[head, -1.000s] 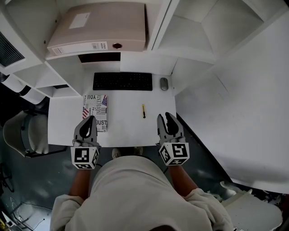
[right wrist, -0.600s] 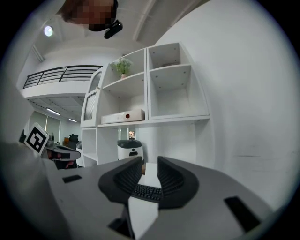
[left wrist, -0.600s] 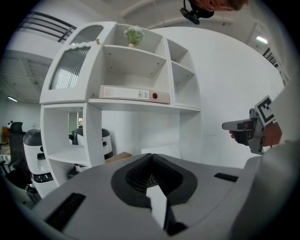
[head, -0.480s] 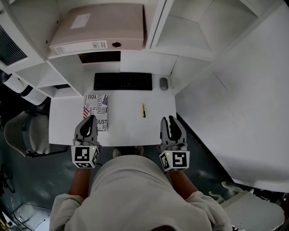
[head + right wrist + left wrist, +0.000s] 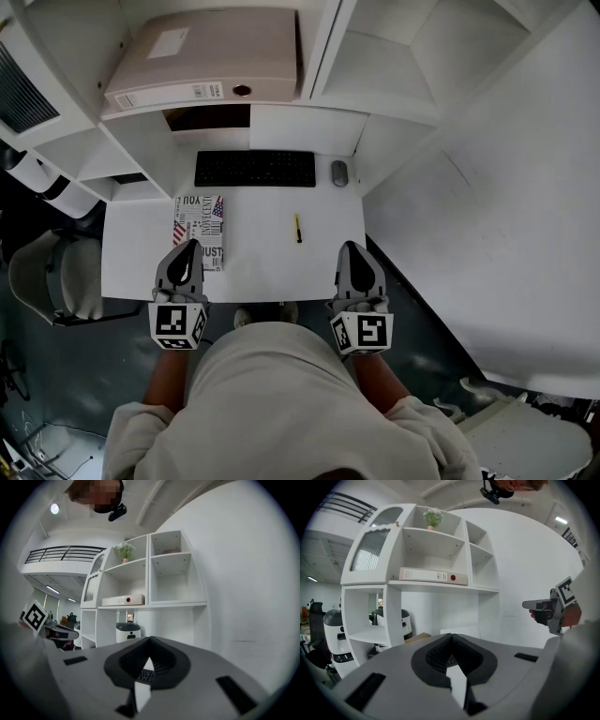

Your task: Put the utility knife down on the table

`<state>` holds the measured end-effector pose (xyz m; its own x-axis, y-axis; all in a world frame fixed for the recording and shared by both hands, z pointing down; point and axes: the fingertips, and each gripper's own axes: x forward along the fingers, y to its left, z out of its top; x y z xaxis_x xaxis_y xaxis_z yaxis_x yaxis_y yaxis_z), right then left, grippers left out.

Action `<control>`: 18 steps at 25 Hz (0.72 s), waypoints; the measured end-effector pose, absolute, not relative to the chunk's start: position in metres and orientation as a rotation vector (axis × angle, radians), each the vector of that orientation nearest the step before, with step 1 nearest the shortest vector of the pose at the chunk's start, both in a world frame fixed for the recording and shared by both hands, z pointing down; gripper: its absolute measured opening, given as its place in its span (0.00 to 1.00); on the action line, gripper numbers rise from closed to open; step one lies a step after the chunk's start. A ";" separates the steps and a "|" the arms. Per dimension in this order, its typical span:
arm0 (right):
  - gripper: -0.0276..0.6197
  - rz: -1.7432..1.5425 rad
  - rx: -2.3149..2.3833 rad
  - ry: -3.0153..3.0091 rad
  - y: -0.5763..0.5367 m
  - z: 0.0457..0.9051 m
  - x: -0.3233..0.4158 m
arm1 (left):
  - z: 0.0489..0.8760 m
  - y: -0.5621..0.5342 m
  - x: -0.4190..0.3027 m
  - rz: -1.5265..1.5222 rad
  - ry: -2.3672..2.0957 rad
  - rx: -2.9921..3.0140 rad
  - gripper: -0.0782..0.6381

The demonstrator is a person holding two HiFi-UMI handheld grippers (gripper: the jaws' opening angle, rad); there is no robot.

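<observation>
The utility knife (image 5: pixel 298 229), slim and yellow with a dark tip, lies alone on the white table (image 5: pixel 267 267), a little right of its middle. My right gripper (image 5: pixel 351 247) hovers over the table's front right edge, below and right of the knife and apart from it; its jaws are pressed together with nothing between them. My left gripper (image 5: pixel 190 247) hangs over the front left edge, also shut and empty. In the left gripper view the jaws (image 5: pixel 451 637) meet, as do those in the right gripper view (image 5: pixel 150 641).
A black keyboard (image 5: pixel 254 169) and a mouse (image 5: pixel 340 173) sit at the table's back. A printed booklet (image 5: pixel 199 230) lies just ahead of my left gripper. A binder (image 5: pixel 202 61) rests on the shelf above. A chair (image 5: pixel 47 281) stands at the left.
The right gripper's jaws, spread apart before, have closed on nothing, and that gripper has drawn slightly back toward the person. The left gripper and the knife have stayed put.
</observation>
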<state>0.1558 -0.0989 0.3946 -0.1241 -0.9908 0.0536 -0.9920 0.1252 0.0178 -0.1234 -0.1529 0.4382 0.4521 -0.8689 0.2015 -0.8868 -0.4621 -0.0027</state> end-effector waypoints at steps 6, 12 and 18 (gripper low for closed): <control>0.05 0.028 2.030 -2.319 -0.099 0.396 0.157 | 0.437 -0.150 -0.124 0.263 -1.577 2.588 0.11; 0.05 0.005 2.013 -2.327 -0.100 0.392 0.155 | 0.435 -0.149 -0.123 0.256 -1.583 2.588 0.11; 0.05 0.012 1.995 -2.338 -0.101 0.394 0.154 | 0.434 -0.149 -0.122 0.259 -1.585 2.590 0.11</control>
